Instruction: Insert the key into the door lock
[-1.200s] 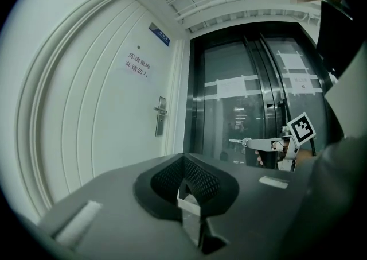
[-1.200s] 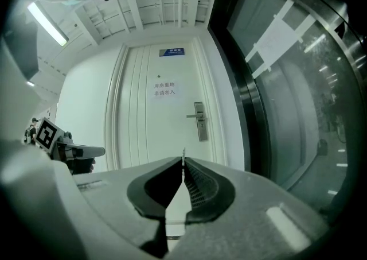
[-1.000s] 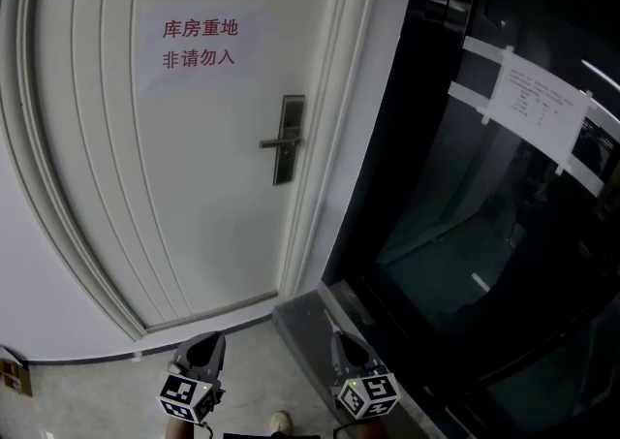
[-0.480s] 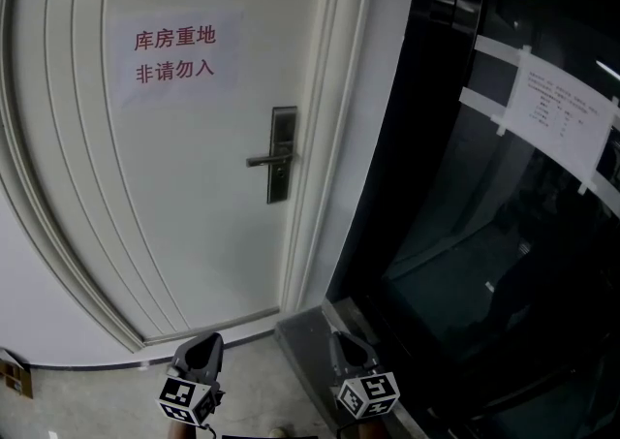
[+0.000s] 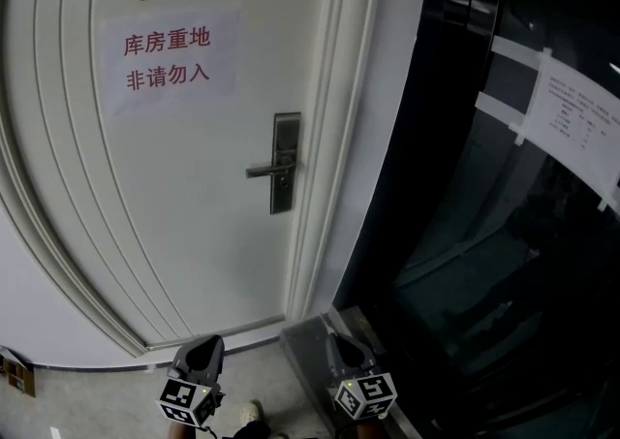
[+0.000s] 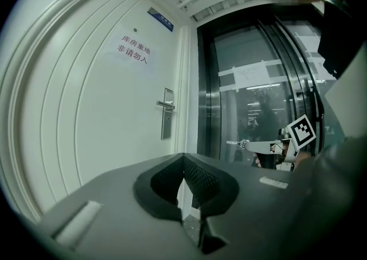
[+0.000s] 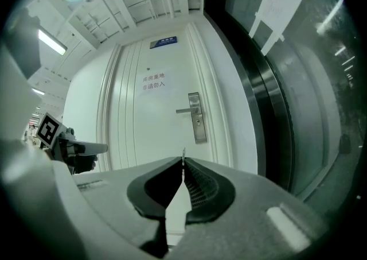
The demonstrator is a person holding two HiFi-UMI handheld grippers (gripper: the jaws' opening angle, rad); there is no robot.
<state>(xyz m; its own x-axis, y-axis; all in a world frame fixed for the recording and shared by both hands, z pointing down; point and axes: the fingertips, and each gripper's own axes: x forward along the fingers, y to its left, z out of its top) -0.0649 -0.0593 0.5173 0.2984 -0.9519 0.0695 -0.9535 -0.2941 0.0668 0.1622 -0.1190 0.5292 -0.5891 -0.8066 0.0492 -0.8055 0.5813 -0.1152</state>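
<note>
A steel lock plate (image 5: 284,161) with a lever handle (image 5: 262,172) sits on the white door (image 5: 174,204), by its right edge. Both grippers are held low, well short of the door and pointing level at it. My right gripper (image 5: 337,340) is shut on a small key. The key's metal tip (image 7: 183,152) pokes out between the jaws, below the lock plate (image 7: 198,118) in the right gripper view. The left gripper view shows that key (image 6: 234,142) sticking forward from the right gripper (image 6: 246,144). My left gripper (image 5: 207,342) is shut with nothing in it, and the lock plate (image 6: 167,114) lies ahead of it.
A paper notice with red characters (image 5: 170,57) is stuck on the door above the lock. A white door frame (image 5: 339,137) separates the door from a dark glass wall (image 5: 484,263) on the right, which carries a taped sheet (image 5: 576,122). A shoe (image 5: 252,413) shows on the floor between the grippers.
The door, notice and lock plate look larger and the lock sits lower in the head view: both grippers have come nearer the door. Their jaws stand as before.
</note>
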